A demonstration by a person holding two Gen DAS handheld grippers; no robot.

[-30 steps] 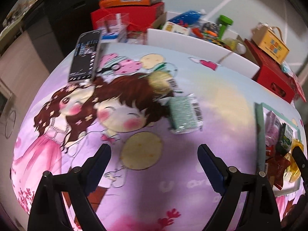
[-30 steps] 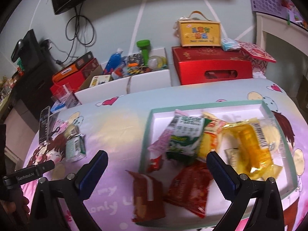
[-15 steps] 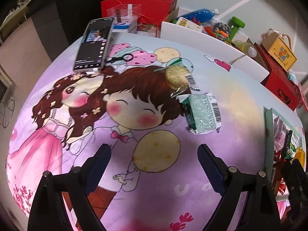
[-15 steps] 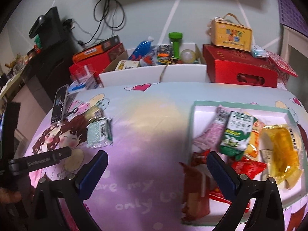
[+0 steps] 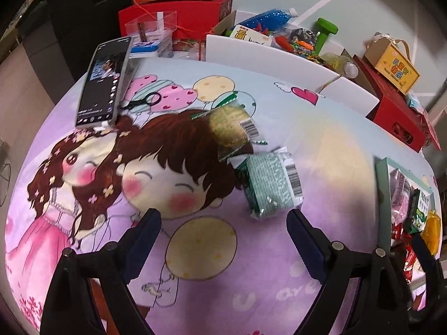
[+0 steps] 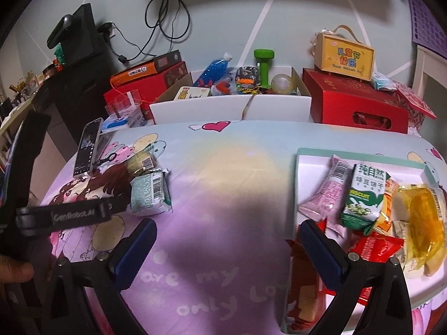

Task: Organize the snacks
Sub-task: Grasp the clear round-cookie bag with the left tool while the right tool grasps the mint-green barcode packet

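A green snack packet (image 5: 272,185) with a barcode lies on the cartoon tablecloth, and a round yellowish snack packet (image 5: 232,127) lies just behind it. Both also show in the right wrist view: the green packet (image 6: 149,194) and the round packet (image 6: 139,162). My left gripper (image 5: 223,231) is open and empty, just short of the green packet. A mint-rimmed white tray (image 6: 313,153) on the right holds several snack packets, among them a green biscuit pack (image 6: 363,198). My right gripper (image 6: 227,247) is open and empty over the cloth, left of the tray.
A phone (image 5: 104,83) lies on the table's far left beside small scissors (image 5: 145,102). Behind the table stand a white box of toys (image 6: 232,109), red boxes (image 6: 354,106) and a yellow gift box (image 6: 345,53). The tray's edge shows in the left wrist view (image 5: 381,195).
My left gripper has moved forward toward the green packet, which now looks larger and closer. My right gripper has swung left, away from the tray and toward the middle of the table.
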